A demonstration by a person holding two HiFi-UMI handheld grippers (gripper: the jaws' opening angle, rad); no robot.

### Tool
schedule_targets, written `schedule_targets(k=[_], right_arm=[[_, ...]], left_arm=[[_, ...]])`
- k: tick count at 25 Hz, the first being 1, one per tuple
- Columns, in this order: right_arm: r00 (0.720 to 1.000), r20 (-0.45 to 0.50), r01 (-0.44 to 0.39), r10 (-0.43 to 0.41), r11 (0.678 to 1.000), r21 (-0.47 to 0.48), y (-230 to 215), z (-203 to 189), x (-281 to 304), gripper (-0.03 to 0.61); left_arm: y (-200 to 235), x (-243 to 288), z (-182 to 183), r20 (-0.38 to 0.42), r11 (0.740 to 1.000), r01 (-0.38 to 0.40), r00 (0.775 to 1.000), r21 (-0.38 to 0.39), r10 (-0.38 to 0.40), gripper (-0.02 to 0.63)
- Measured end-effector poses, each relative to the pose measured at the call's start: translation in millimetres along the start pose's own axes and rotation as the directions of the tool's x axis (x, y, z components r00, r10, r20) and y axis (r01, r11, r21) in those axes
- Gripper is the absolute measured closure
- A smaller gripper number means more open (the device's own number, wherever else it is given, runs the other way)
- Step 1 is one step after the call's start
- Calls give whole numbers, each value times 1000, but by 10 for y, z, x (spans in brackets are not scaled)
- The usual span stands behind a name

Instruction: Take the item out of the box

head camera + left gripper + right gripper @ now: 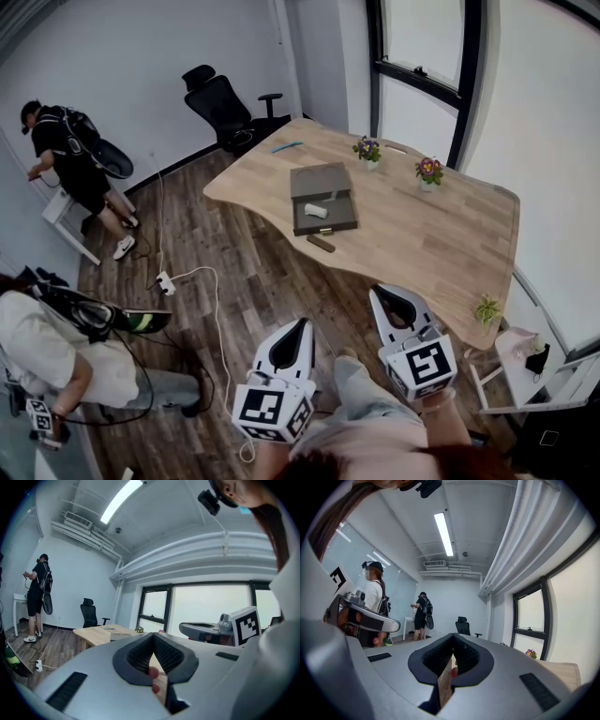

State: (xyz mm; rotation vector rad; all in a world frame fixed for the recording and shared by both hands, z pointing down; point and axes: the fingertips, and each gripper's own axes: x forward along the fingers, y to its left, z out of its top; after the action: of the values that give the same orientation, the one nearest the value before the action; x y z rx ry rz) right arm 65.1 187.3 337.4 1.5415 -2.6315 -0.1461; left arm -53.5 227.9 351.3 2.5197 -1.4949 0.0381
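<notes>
- Head view looks down on a wooden table [441, 234] in the upper right part of the frame, with wood floor around it.
- An open dark box [343, 218] lies on the table, left of the table's middle, with its lid [319, 178] folded back toward the top of the frame.
- The white item [319, 210] lies inside the box, in its left half, and nothing touches it.
- A small dark object [321, 243] lies on the table just below the box.
- Two small flower pots [367, 150] stand near the far edge of the table, to the upper right of the box.
- The left gripper [302, 324] is at the lower middle of the frame, over the floor and well apart from the box. In the left gripper view its jaws are closed together, tip against tip, and no object is between them.
- The right gripper [380, 293] is just to the right of it, near the table's front edge, also well apart from the box. In the right gripper view its jaws are pressed together and grasp nothing.
- A black office chair [225, 105] stands at the upper left of the table, and one person [70, 159] stands at the far left wall.
</notes>
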Motion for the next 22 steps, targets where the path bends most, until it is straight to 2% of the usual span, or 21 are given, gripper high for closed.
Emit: schedule_targets(k=[18, 22], right_arm=[[1000, -8, 22, -22, 1000, 4, -371, -64, 687, 580], [1000, -15, 4, -3, 1000, 24, -430, -128, 867, 578]], left_arm=[[337, 693, 128, -11, 1000, 20, 1000, 14, -20, 614], [455, 889, 170, -13, 1000, 19, 1000, 14, -19, 614]])
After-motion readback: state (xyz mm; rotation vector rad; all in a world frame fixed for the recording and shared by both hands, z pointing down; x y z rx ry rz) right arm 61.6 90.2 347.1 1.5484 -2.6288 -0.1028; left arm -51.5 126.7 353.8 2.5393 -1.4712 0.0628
